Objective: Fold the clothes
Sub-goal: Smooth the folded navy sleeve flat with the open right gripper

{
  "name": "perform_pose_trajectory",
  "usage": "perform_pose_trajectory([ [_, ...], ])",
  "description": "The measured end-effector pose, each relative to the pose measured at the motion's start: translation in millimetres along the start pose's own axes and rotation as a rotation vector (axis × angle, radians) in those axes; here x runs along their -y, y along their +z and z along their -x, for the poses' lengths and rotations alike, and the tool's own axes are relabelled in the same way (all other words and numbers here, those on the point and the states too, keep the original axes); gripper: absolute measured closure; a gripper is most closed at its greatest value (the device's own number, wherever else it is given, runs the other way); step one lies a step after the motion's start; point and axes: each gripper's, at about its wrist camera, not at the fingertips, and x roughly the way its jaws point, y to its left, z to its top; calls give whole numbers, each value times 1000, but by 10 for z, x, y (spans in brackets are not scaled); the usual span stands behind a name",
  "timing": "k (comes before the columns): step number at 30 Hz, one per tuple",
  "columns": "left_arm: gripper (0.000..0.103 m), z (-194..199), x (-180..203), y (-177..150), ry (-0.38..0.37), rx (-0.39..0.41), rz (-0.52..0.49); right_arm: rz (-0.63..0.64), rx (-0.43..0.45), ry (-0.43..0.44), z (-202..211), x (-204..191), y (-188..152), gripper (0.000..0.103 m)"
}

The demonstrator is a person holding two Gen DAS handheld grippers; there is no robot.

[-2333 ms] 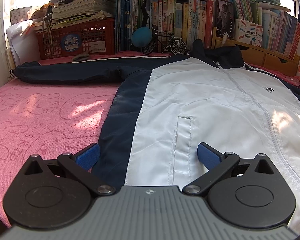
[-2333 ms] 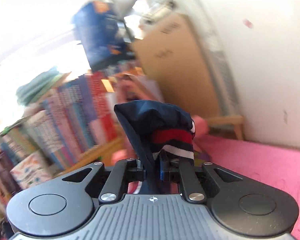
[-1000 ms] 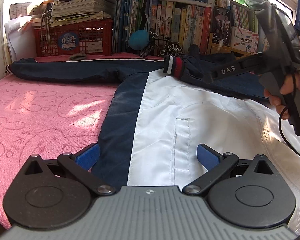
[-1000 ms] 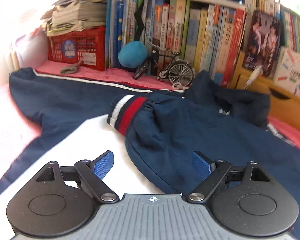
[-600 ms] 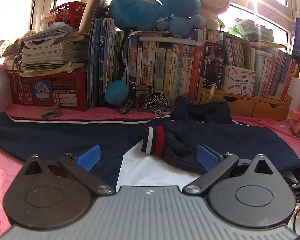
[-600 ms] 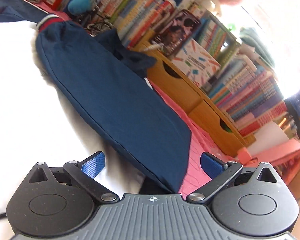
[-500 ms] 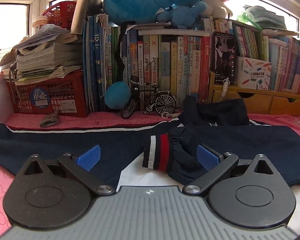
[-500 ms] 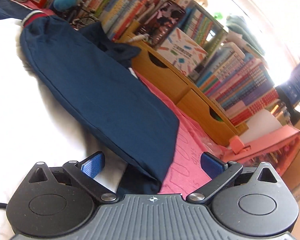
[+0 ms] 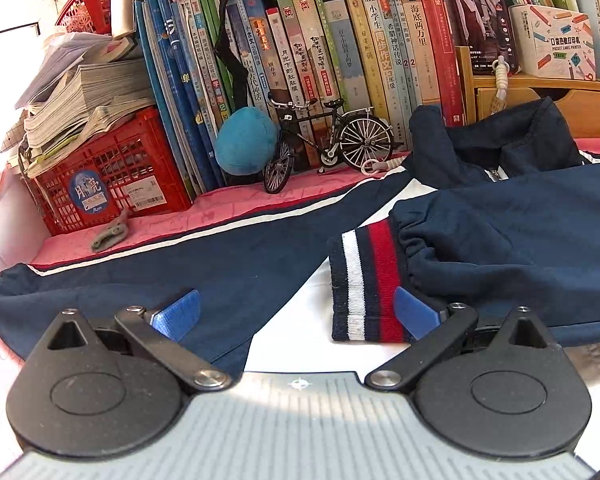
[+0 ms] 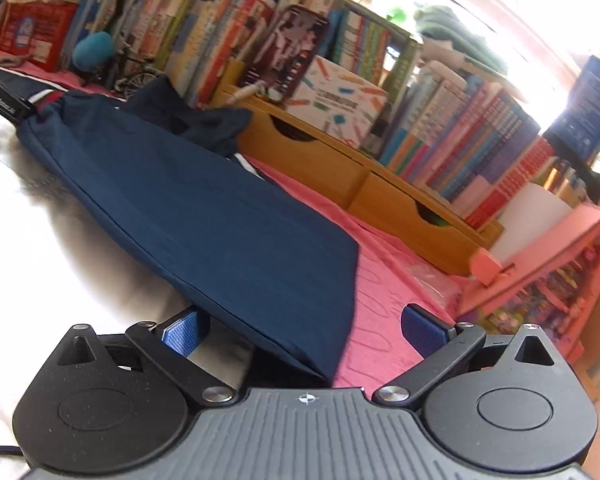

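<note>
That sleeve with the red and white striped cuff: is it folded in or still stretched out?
Folded in. The sleeve lies across the jacket's white front, its cuff resting there.

A white box (image 9: 558, 42) on the wooden shelf is showing "POCKET LABEL PRINTER" under a line of Chinese characters. A red book spine (image 9: 424, 36) is reading "海底两万里", a yellow spine (image 9: 374, 48) "小学生", and the round sticker (image 9: 89, 193) on the red crate (image 9: 112, 172) is showing "月亮".
</note>
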Motion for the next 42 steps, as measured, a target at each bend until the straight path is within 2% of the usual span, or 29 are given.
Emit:
perform_pose_trajectory([
  [2,0,-17,-31,1,-10,-9,14,38,11,-20,-54,-89,48,0],
  [5,0,-44,-86,5,-37,-24,42,47,-26,-110,-185,114,-128,1],
  [8,0,-69,-134,2,-73,-35,66,-104,-83,-83,-311,632,-341,1],
  [10,0,-84,-166,-2,-93,-42,83,-160,-110,-61,-369,771,-384,1],
  [15,0,-132,-272,-16,-146,-67,145,-94,-140,-81,-333,651,-266,0],
  [19,0,-177,-359,-35,-190,-89,201,-42,-116,-50,-217,472,-163,0],
  [27,0,-159,-332,-38,-174,-82,185,72,-66,2,-6,101,30,0],
  [30,0,-160,-337,-38,-175,-83,187,139,-55,-113,-141,33,-69,0],
  [33,0,-157,-333,-38,-185,-82,182,-1,-118,-195,-349,437,-277,0],
  [36,0,-157,-319,-37,-190,-80,174,-204,-168,-89,-420,789,-385,1],
  [38,0,-161,-317,-37,-189,-81,176,-177,-186,-92,-367,736,-324,1],
  [40,0,-166,-322,-36,-192,-83,180,-94,-177,-87,-250,634,-248,1],
  [42,0,-166,-323,-38,-192,-83,181,-65,-177,-22,-85,577,-129,0],
])
